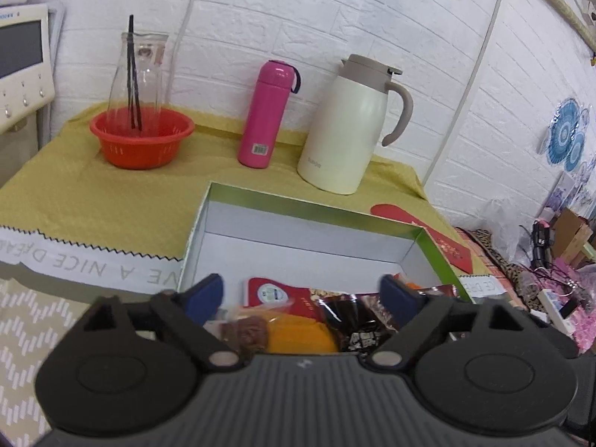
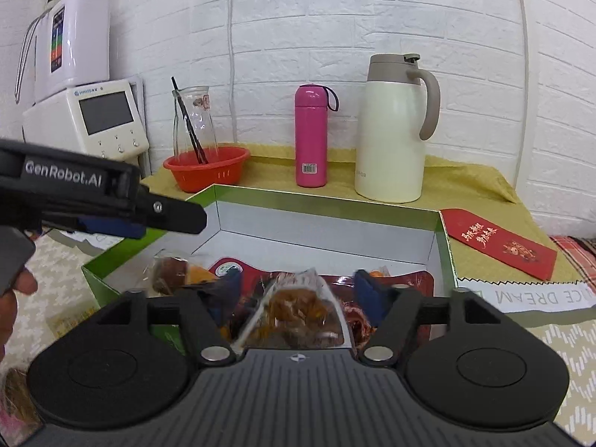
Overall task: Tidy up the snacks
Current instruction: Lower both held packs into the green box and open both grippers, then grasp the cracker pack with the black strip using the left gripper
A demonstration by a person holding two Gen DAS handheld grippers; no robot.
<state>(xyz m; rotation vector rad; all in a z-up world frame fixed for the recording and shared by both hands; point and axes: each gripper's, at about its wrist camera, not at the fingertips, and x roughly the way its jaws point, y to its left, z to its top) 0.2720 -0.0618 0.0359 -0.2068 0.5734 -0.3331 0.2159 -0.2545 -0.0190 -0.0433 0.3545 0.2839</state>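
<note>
Below both wide-open, empty tongs, left tongs and right tongs, snack packets look light, crinkly, slippery; pinch the sealed edge.

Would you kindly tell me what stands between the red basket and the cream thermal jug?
A pink flask stands upright between the red basket and the cream jug, touching neither; both wrist views show it.

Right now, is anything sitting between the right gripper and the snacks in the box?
Nothing visible does. The right gripper is open directly over the snack packets in the green-edged box. The left gripper is off to its left, above the box's near corner, not across the path.
</note>
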